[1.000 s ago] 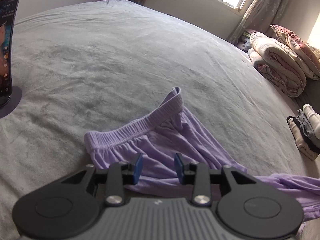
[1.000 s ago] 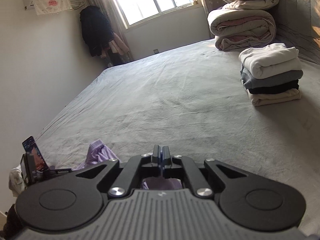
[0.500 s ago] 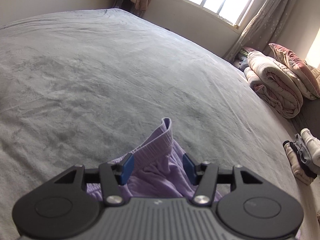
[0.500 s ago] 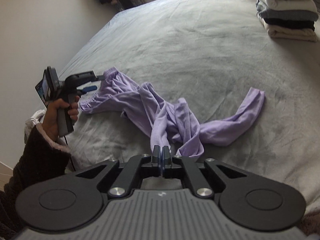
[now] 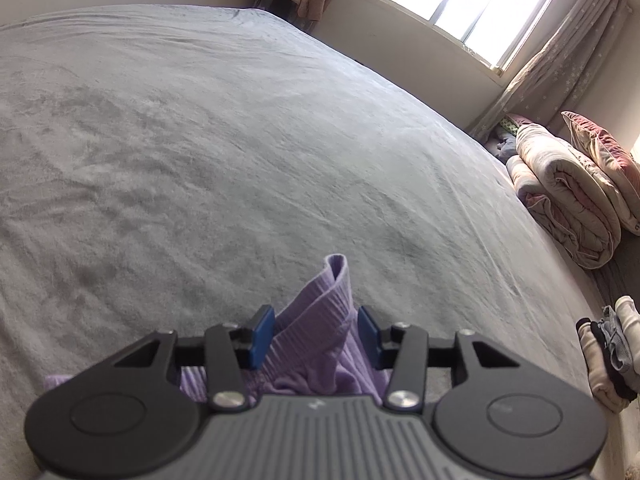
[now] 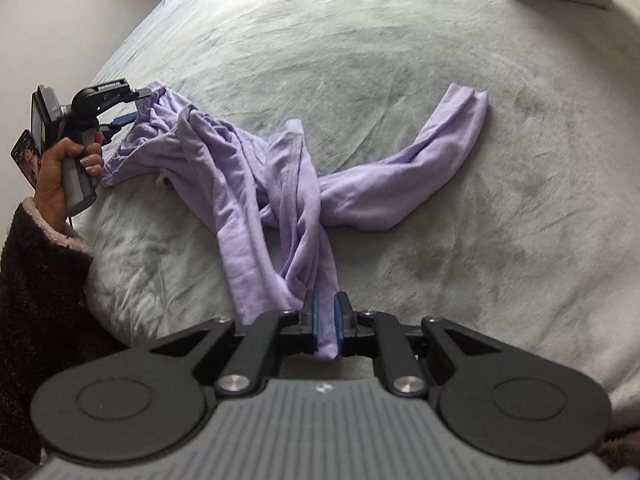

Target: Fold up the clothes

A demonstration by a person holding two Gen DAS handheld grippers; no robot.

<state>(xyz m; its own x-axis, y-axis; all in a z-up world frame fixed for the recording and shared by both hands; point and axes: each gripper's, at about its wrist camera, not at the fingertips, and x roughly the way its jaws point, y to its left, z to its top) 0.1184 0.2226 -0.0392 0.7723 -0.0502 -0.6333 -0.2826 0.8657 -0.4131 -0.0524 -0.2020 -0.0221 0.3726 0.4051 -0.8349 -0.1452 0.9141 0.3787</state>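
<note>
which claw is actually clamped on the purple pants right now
The right claw: its blue pads are pinched shut on a pant leg of the purple pants. The left claw is open, its pads straddling the ribbed waistband without squeezing it.

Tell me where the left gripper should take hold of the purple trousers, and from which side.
Probably the ribbed waistband of the purple trousers: it stands up as a fold between the open fingers of the left gripper, so close straight on from the waist end. The right gripper is pinching a leg end.
</note>
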